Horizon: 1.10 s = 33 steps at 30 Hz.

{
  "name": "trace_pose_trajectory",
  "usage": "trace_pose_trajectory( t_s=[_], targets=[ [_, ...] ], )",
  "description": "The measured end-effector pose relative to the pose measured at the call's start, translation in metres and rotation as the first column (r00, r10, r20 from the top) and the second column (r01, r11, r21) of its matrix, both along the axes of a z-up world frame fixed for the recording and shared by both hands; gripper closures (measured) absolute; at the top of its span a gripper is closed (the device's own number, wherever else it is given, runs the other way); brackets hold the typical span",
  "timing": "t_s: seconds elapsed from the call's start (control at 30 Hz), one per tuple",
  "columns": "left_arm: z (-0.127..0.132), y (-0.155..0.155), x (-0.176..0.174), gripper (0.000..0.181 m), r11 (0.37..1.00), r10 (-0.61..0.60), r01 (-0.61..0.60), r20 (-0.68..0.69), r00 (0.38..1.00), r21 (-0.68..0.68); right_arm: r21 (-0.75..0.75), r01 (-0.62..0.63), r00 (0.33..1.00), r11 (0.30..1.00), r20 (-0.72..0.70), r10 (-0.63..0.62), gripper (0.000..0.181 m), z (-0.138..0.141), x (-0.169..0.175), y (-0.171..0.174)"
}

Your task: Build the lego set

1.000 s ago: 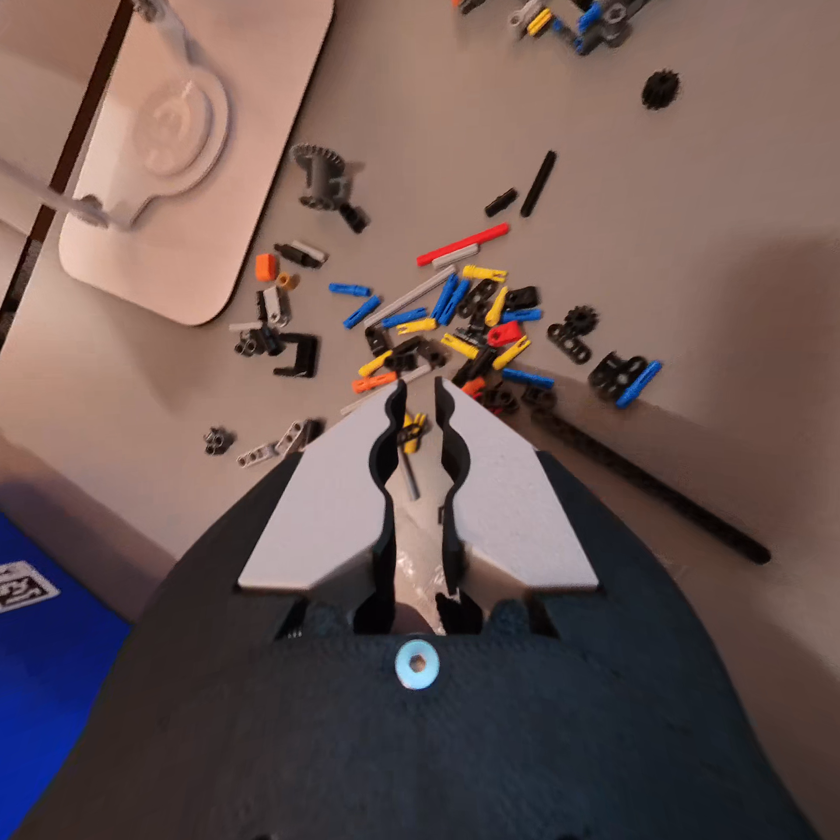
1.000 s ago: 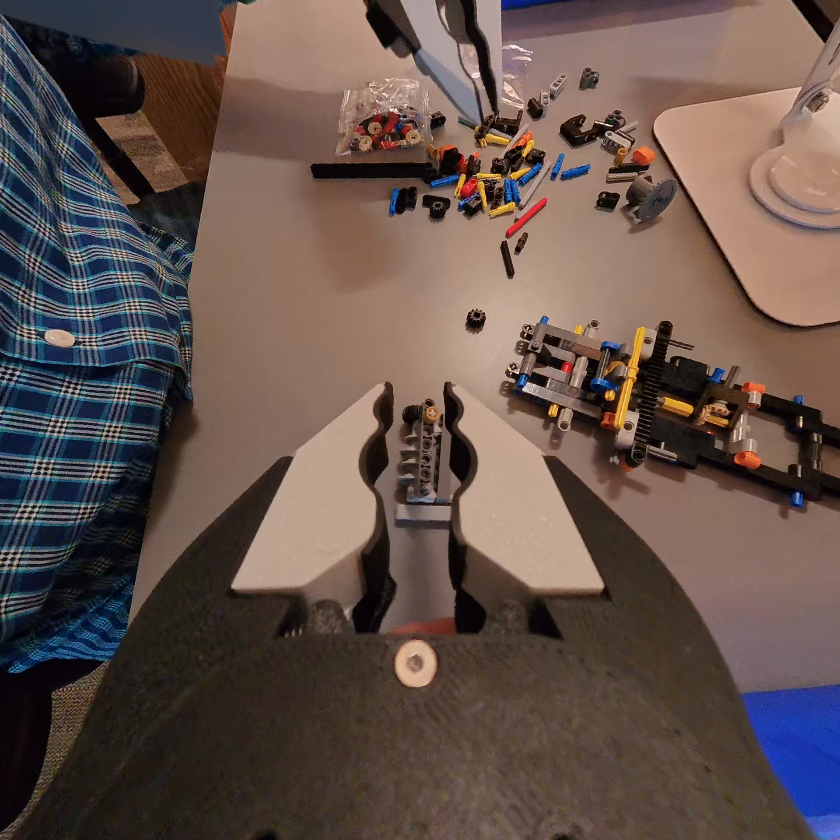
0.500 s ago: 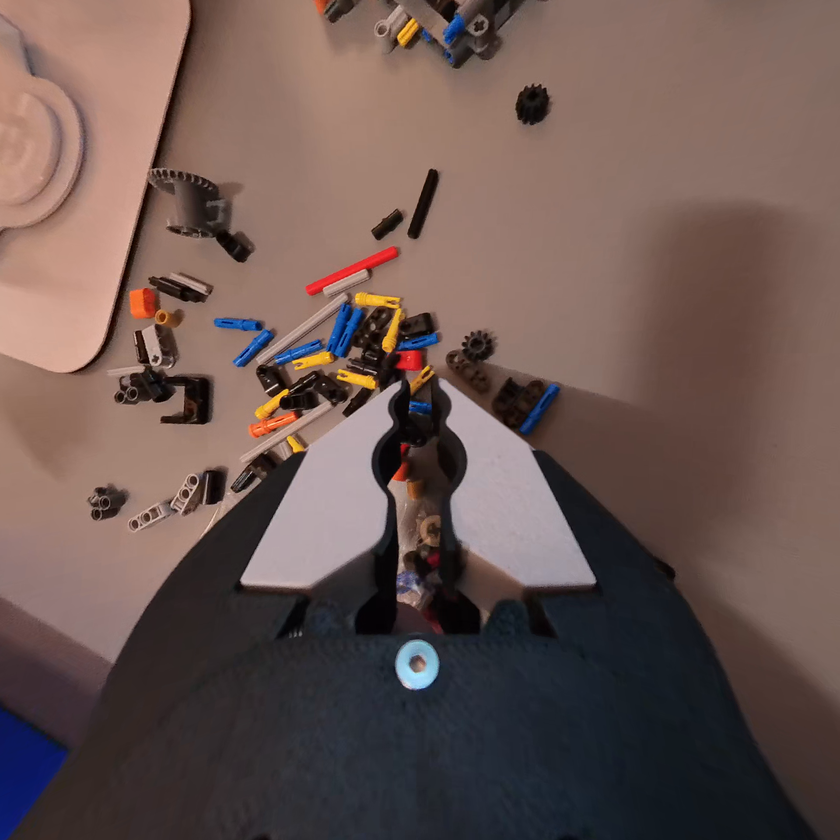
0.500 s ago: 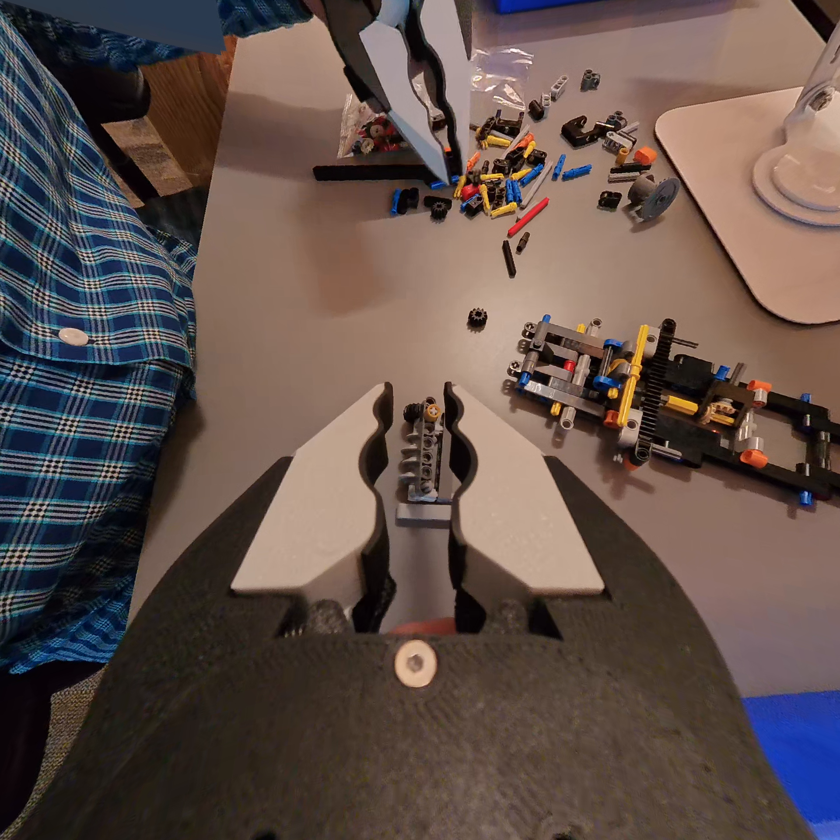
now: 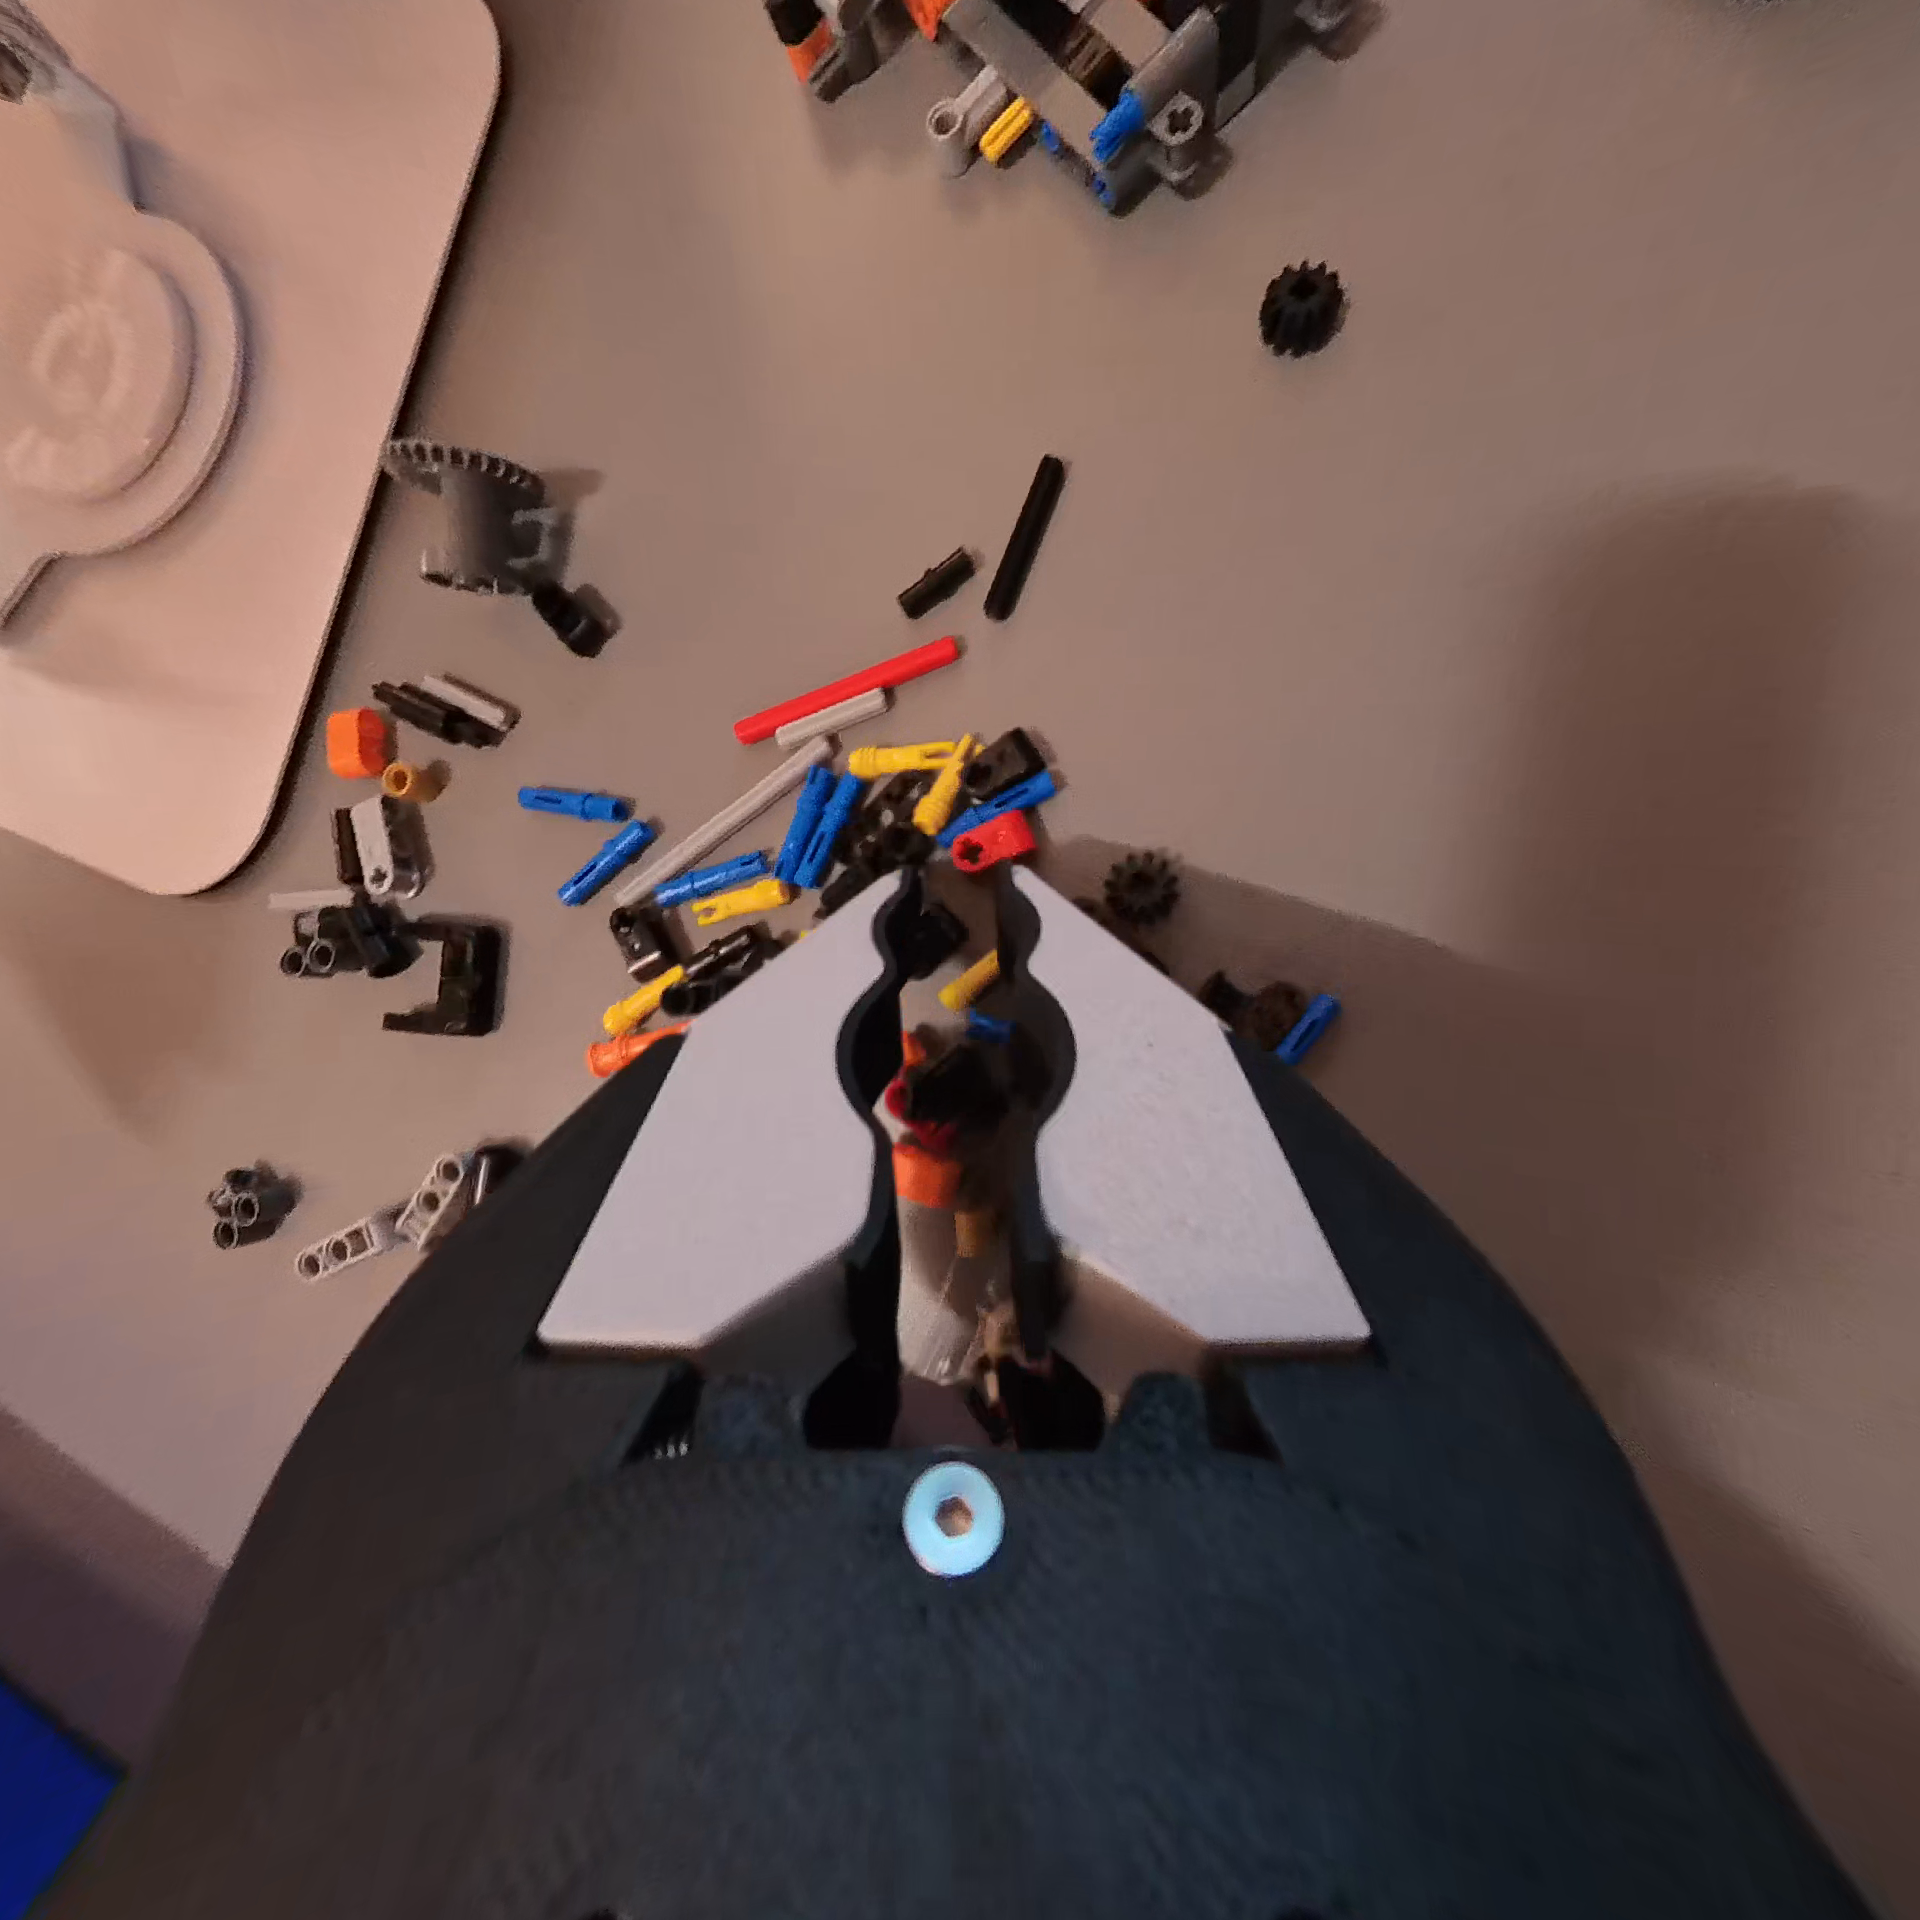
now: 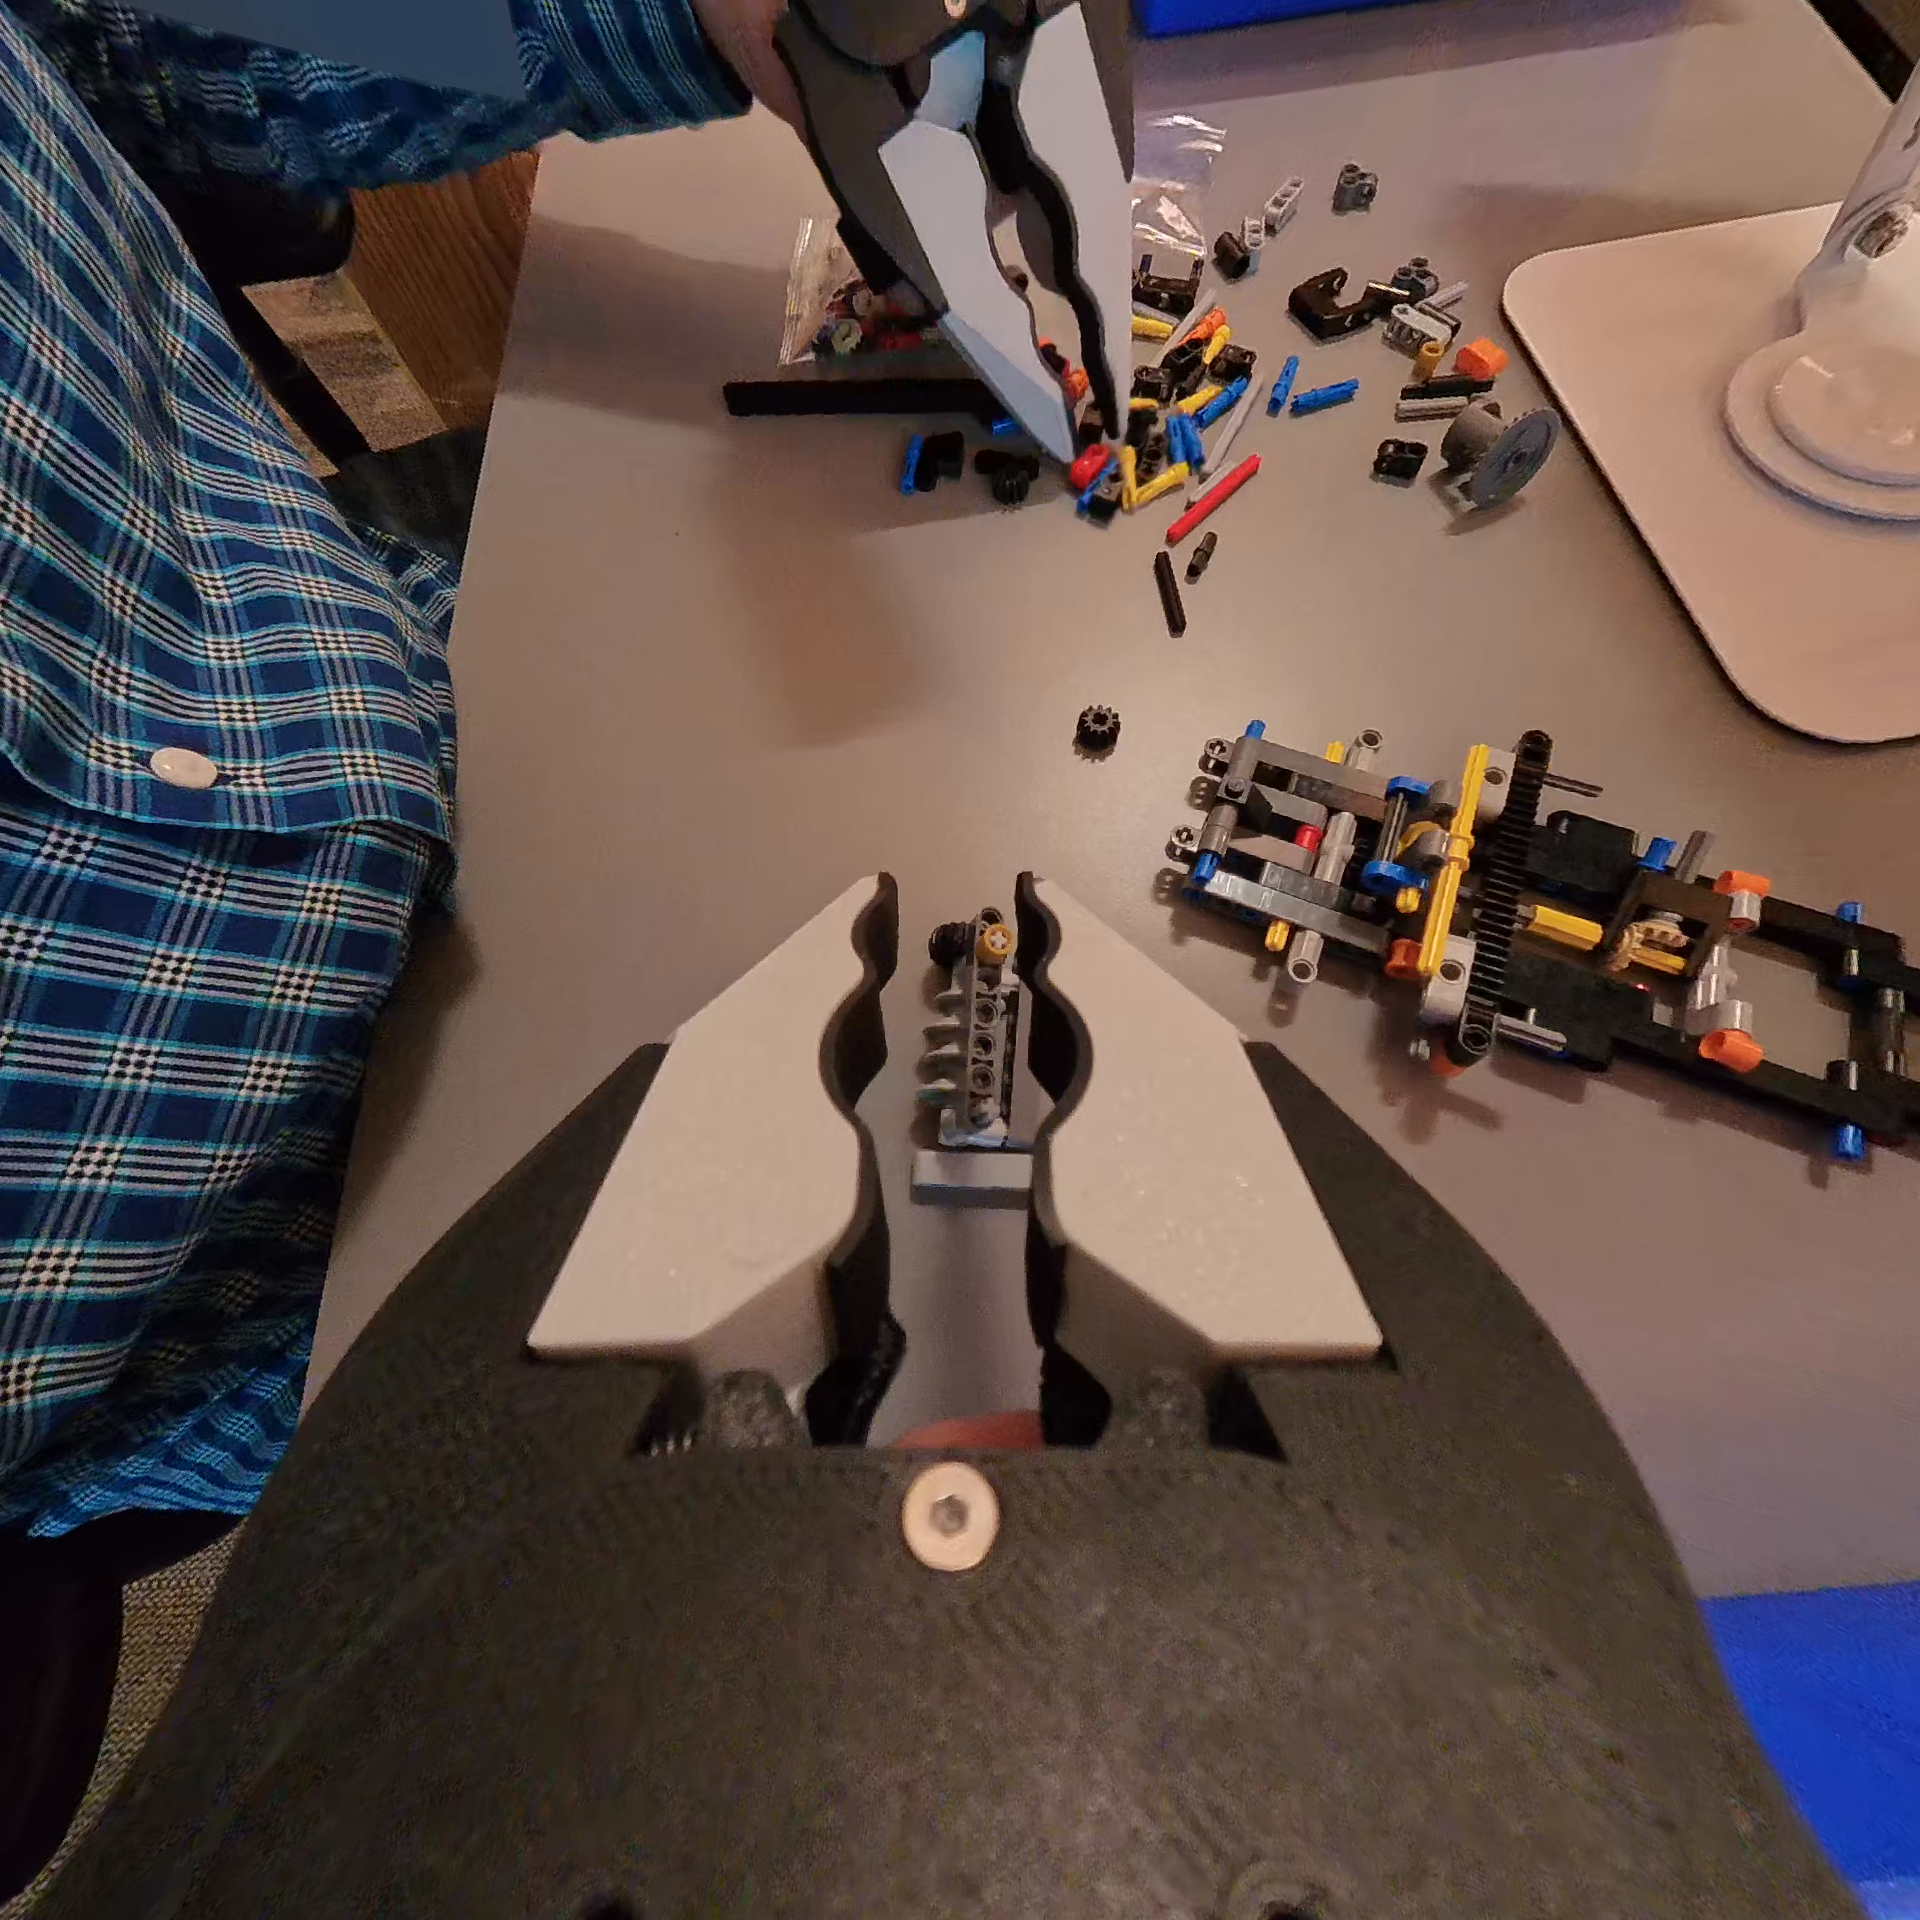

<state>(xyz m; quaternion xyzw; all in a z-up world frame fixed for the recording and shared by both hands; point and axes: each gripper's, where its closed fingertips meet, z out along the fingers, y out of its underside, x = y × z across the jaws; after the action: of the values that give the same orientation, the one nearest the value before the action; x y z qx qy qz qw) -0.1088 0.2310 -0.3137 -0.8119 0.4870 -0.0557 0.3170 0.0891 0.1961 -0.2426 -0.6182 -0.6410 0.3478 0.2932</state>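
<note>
A person's plaid sleeve (image 6: 208, 582) fills the left edge of the right wrist view. Next comes a clear plastic bag (image 6: 847, 312) lying on the grey table (image 6: 727, 644), with small red, black and yellow pieces inside it; a long black beam (image 6: 842, 396) lies just in front of it. The left gripper (image 6: 1091, 442) points down into the pile of loose pins (image 5: 831, 821), its fingers a narrow gap apart, tips beside a red connector (image 5: 992, 840); whether it grips any piece I cannot tell. A lone black gear (image 6: 1097, 727) sits nearer, apart from the pile. The right gripper (image 6: 956, 883) has its fingers spread, with a small grey subassembly (image 6: 977, 1029) between them, resting against the right finger. Farther right lies the partly built chassis (image 6: 1538, 914), and beyond it a white stand base (image 6: 1714, 416).
</note>
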Motion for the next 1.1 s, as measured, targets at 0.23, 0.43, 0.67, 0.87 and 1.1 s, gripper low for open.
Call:
trace_pose_trajectory(
  t_s=[0.23,0.43,0.67,0.87,1.1],
  targets=[
    [0.004,-0.003,0.02,0.169,0.999,-0.046,0.047,0.057,0.997,-0.009,0.0,-0.003,1.0,1.0,-0.006,0.003,0.161,0.0,0.0,0.0],
    [0.032,0.034,-0.013,0.168,0.989,0.068,-0.071,0.026,0.997,0.13,0.003,0.001,1.0,1.0,-0.016,-0.001,0.161,0.001,0.002,0.001],
    [0.034,0.096,-0.036,0.162,0.982,0.026,-0.008,-0.095,0.995,0.188,0.008,0.003,0.999,1.0,-0.039,-0.003,0.161,0.005,0.002,0.0],
    [0.014,0.119,-0.045,0.161,0.992,-0.075,0.097,-0.236,0.969,0.084,0.011,0.012,0.999,1.0,-0.044,-0.011,0.16,0.007,0.009,0.002],
    [0.002,0.119,-0.045,0.167,0.991,-0.129,0.134,-0.28,0.951,-0.001,0.009,0.021,0.998,1.0,-0.059,-0.021,0.16,0.008,0.014,0.006]
  ],
)
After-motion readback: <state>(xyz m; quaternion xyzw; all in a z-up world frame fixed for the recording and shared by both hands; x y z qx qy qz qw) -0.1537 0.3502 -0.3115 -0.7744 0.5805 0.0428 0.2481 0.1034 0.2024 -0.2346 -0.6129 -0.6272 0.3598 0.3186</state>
